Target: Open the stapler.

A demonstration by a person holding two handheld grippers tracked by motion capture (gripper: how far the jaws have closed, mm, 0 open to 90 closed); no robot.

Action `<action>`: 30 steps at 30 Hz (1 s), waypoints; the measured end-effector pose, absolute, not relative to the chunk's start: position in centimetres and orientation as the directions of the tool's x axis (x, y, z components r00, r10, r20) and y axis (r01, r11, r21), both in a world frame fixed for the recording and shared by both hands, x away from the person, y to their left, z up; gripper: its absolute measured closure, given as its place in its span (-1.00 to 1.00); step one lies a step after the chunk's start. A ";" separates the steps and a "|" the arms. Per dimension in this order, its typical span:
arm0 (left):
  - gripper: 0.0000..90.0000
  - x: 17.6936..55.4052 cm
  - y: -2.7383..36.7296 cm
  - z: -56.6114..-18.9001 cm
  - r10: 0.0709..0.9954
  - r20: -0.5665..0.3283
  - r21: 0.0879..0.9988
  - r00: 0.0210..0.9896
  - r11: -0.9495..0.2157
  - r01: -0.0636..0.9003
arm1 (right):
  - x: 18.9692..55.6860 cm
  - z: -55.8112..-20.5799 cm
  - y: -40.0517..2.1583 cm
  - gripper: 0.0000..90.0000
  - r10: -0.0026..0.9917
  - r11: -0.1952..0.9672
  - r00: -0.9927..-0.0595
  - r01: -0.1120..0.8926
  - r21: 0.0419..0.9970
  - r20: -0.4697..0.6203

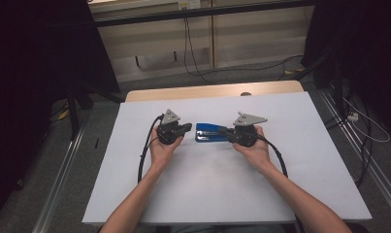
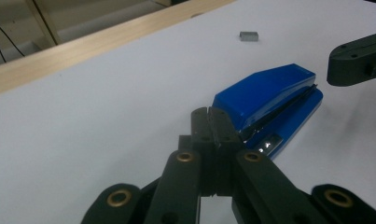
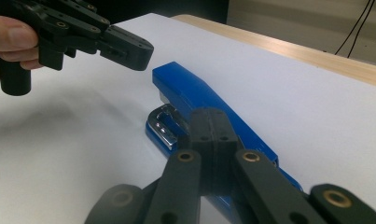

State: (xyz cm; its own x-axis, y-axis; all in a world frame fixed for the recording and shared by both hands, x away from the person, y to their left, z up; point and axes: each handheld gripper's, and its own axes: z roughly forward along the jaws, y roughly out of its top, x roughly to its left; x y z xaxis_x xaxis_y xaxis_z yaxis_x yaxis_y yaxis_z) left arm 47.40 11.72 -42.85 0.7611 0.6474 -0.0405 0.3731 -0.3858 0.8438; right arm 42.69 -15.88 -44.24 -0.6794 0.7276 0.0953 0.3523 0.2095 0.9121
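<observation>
Your left gripper (image 2: pixel 212 122) has its jaws pressed together on nothing, like your right gripper (image 3: pixel 212 125). Blue stapler (image 1: pixel 211 132) lies between them, at twelve o'clock; open before gripping.

We've got a blue stapler (image 1: pixel 210 132) lying flat on the white table (image 1: pixel 222 194), left gripper (image 1: pixel 186 128) just off one end, right gripper (image 1: pixel 227 131) at the other, both with jaws closed.
</observation>
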 end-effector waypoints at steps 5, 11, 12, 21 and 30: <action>1.00 47.6 11.4 -43.6 0.645 -0.037 0.821 0.763 -0.415 0.391 | 42.7 -44.4 -15.5 1.00 0.721 0.229 -0.687 0.356 0.906 0.088; 1.00 47.7 11.0 -43.9 0.644 -0.025 0.814 0.765 -0.431 0.390 | 42.7 -45.0 -14.6 1.00 0.711 0.242 -0.695 0.382 0.892 0.104; 1.00 47.7 11.0 -43.9 0.643 -0.019 0.814 0.766 -0.435 0.385 | 42.7 -45.1 -14.4 1.00 0.709 0.253 -0.698 0.380 0.890 0.097; 1.00 47.6 10.7 -44.1 0.636 -0.033 0.806 0.771 -0.439 0.397 | 43.4 -45.5 -13.1 1.00 0.705 0.279 -0.703 0.399 0.874 0.096; 1.00 47.6 10.8 -43.9 0.641 -0.035 0.807 0.766 -0.434 0.400 | 43.8 -45.5 -12.3 1.00 0.699 0.330 -0.712 0.407 0.851 0.069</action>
State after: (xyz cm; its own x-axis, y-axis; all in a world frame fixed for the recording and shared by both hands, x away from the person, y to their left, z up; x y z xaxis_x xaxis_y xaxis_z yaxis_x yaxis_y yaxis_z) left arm 47.59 10.77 -43.93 0.7664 0.6414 -0.0353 0.4001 -0.4337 0.8073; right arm 43.75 -12.33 -45.50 -0.7118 0.6990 0.0693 0.4073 0.3304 0.8514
